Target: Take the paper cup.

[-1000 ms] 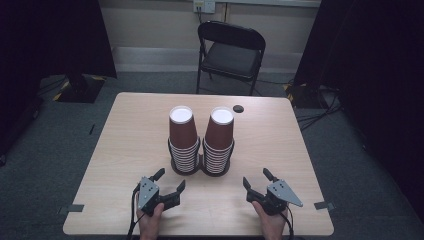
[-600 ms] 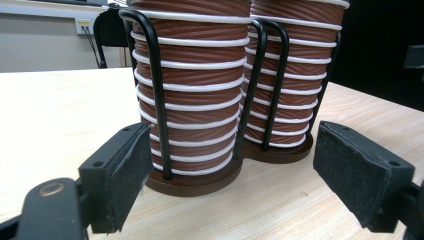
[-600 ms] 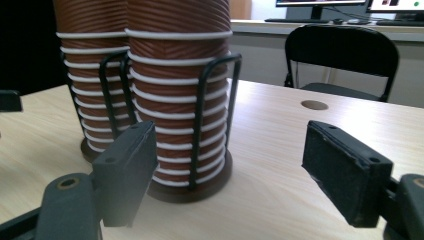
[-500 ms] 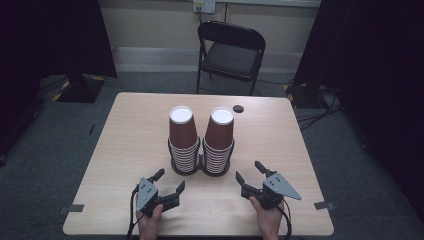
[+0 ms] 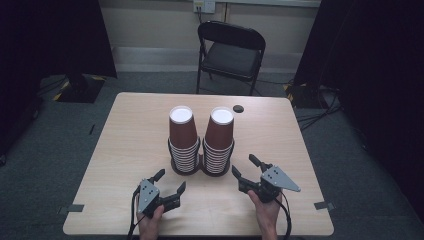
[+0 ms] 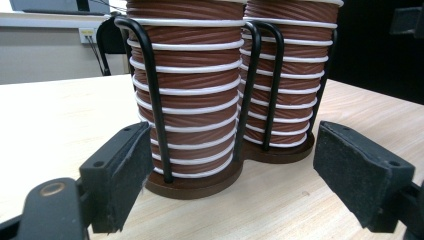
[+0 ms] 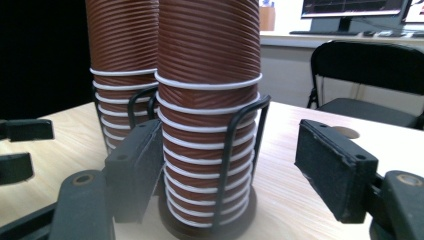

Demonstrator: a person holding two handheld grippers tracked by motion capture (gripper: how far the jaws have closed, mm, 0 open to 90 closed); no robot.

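Right gripper (image 5: 246,171): open, has advanced to just beside the cup holder (image 5: 201,167), lining up on the right stack (image 5: 219,137). Left gripper (image 5: 170,182): open, unmoved, nearer the bench (image 5: 125,140) edge.

Wooden table (image 5: 130,150) bearing cup rack (image 5: 201,167)

Ribbed brown paper cups (image 7: 207,45), black wire holder (image 6: 152,90), matt wood-grain table (image 5: 130,135).

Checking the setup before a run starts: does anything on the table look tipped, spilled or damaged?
Nothing stands out. Both stacks of brown cups, left stack and right stack, stand upright in their black wire holder, side by side. The table shows no spill. The left gripper and right gripper are open, short of the cups.
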